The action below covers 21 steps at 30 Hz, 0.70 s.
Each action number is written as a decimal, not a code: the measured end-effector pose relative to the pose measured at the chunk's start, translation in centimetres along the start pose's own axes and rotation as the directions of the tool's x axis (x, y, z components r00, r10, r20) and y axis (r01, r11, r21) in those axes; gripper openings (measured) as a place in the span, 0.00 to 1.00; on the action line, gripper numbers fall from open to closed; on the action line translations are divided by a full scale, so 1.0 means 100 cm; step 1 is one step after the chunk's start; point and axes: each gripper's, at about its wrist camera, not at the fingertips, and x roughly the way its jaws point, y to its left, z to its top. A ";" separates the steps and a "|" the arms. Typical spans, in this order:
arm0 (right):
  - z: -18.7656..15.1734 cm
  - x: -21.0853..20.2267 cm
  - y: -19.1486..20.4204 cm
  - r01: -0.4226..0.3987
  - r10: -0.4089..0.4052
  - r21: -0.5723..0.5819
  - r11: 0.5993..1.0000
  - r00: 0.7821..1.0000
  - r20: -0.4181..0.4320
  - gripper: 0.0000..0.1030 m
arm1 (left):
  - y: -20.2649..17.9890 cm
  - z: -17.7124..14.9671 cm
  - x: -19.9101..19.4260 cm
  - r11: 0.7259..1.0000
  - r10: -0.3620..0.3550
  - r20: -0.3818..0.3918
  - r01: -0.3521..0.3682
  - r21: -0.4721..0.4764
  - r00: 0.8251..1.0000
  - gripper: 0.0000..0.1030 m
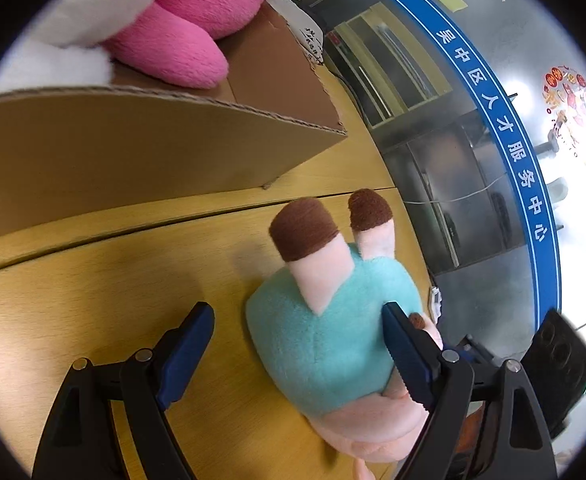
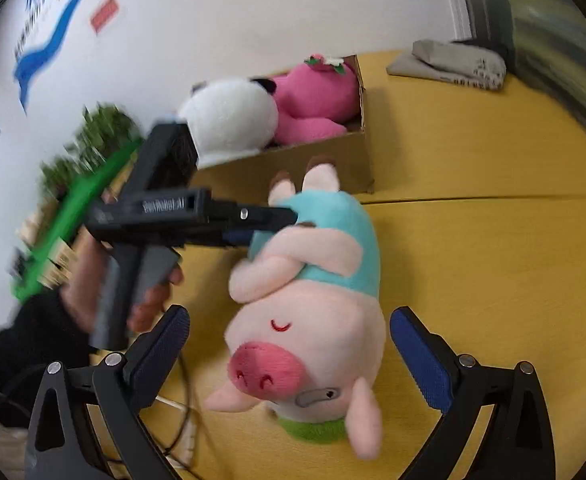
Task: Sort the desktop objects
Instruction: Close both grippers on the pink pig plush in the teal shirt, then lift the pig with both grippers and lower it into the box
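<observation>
Left gripper: spread wide around the pig plush, right pad touching the teal body, left pad apart from it. Right gripper: wide open, straddling the pig's head without contact. Pig plush lying on the yellow table, feet toward the cardboard box just ahead. Inside the box, a pink plush beside a panda plush.
</observation>
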 end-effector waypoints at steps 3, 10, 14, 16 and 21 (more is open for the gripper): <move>-0.010 0.024 0.004 0.080 -0.080 -0.006 0.997 0.995 -0.055 0.89 | -0.003 -0.002 -0.005 1.000 0.000 0.009 0.000 0.014 1.000 0.83; -0.019 0.024 -0.002 0.069 -0.069 0.004 0.998 0.997 -0.042 0.80 | -0.001 -0.001 0.011 0.999 -0.051 -0.032 0.051 0.006 0.998 0.80; -0.028 0.012 -0.011 0.038 -0.038 0.030 0.999 0.999 -0.005 0.72 | -0.014 -0.003 0.006 0.997 -0.059 -0.010 0.059 0.048 0.998 0.57; -0.030 0.008 -0.012 0.008 -0.009 0.046 0.999 1.000 0.025 0.70 | -0.025 -0.001 -0.005 0.996 -0.047 0.009 0.046 0.080 0.999 0.55; 0.000 -0.014 0.011 -0.012 0.015 -0.019 1.000 0.984 0.175 0.69 | -0.071 0.024 -0.062 0.977 -0.045 0.127 0.017 0.211 0.991 0.54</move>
